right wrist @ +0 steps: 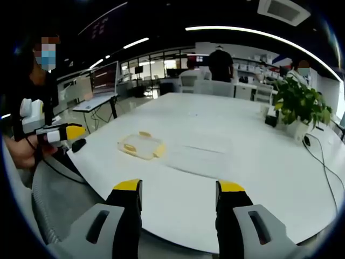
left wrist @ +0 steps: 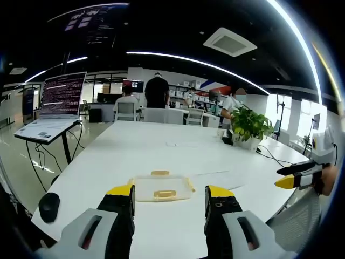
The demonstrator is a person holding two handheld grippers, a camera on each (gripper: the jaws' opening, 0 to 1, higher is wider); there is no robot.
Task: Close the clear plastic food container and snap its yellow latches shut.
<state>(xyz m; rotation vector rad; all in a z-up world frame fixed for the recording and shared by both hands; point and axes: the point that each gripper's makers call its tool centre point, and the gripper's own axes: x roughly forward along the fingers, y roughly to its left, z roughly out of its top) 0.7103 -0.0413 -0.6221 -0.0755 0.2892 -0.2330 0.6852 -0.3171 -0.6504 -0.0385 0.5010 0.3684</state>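
left hand-held gripper (left wrist: pixel 170 197) agape, empty | right hand-held gripper (right wrist: pixel 180 195) agape, empty | container (left wrist: pixel 161 187) on table (left wrist: pixel 161 145) | laptop (left wrist: pixel 54 108) text unreadable

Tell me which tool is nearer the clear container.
Left. The left tool hangs open right before the clear container, nearly over it. The right tool hangs open near the table edge, with bare tabletop between it and the container.

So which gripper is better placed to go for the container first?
Left, probably. The left gripper points straight at the container, which lies just past its open jaws. The right gripper sits farther back, with the container off to one side.
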